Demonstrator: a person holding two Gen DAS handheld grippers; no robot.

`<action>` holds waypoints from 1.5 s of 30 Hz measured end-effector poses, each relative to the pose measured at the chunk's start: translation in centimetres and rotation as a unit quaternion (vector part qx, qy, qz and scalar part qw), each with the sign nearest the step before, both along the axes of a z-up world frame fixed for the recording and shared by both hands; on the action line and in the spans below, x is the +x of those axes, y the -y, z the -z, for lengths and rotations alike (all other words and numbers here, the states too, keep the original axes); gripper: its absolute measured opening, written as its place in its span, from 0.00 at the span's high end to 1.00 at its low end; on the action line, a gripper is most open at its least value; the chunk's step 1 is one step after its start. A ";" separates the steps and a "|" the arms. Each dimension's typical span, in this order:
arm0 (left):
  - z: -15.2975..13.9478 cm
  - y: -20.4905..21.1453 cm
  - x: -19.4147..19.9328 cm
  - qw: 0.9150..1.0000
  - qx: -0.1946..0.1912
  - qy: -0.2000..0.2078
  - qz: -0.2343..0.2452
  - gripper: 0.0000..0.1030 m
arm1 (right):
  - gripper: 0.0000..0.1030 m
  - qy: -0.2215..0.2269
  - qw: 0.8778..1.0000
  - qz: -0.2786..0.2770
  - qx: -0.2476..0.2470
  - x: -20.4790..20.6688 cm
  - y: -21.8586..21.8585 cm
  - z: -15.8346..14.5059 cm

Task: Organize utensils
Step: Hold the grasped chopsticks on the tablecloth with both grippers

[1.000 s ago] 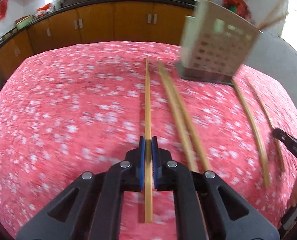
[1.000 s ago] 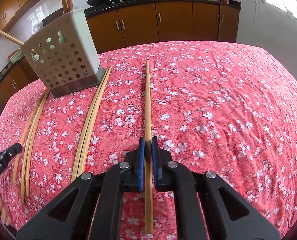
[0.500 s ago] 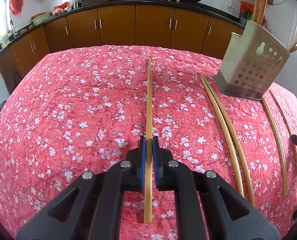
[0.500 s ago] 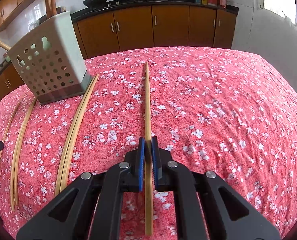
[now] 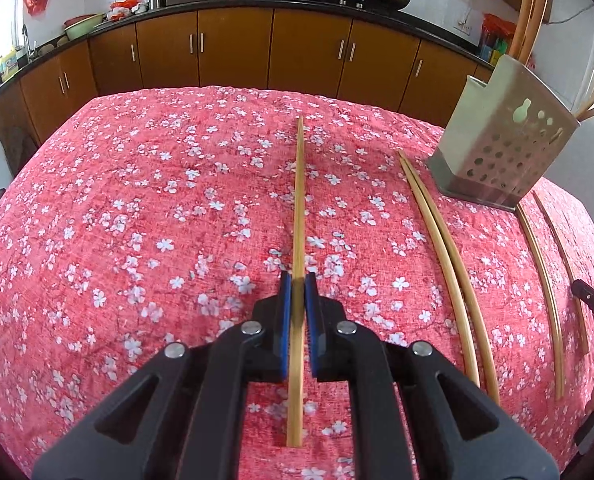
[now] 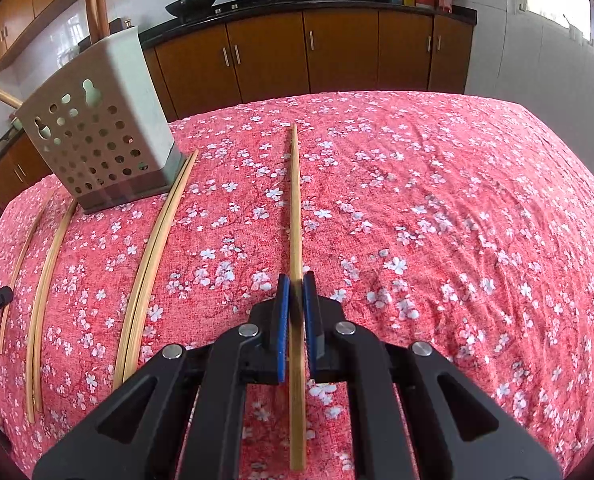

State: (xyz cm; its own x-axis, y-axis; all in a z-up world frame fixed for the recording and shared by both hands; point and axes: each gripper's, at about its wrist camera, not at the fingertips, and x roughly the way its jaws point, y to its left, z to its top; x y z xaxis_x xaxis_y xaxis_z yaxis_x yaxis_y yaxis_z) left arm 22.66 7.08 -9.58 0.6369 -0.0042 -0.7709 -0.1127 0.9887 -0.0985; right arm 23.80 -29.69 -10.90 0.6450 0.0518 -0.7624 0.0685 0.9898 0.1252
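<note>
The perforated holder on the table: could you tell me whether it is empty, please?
Not empty: chopsticks rise from the top of the holder, and two more lean out on its far side.

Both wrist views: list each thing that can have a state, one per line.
Left tool: shut on a chopstick.
Right tool: shut on another chopstick.
Utensil holder: upright on the tablecloth, chopsticks standing inside.
Chopstick pair: lying flat beside the holder, side by side.
Two more chopsticks: flat on the cloth, apart.
Cabinet doors: closed.
</note>
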 end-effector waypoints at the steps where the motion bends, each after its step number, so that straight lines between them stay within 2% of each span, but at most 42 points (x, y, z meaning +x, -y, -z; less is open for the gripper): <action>1: 0.0 0.0 0.0 1.000 -0.001 0.000 0.000 0.90 | 0.92 0.000 1.000 0.000 0.000 0.0 0.0 0.0; 34: 0.1 0.2 0.1 1.000 -0.001 0.001 0.000 0.90 | 0.92 -0.002 1.000 0.001 0.000 0.1 0.0 0.0; 41: 0.1 0.3 0.0 1.000 -0.003 0.001 -0.001 0.90 | 0.91 -0.002 1.000 0.001 0.006 0.0 -0.1 -0.1; 45: 0.0 0.1 -0.1 1.000 -0.011 0.002 -0.001 0.90 | 0.92 0.000 0.999 -0.017 0.030 -0.8 -0.3 -0.1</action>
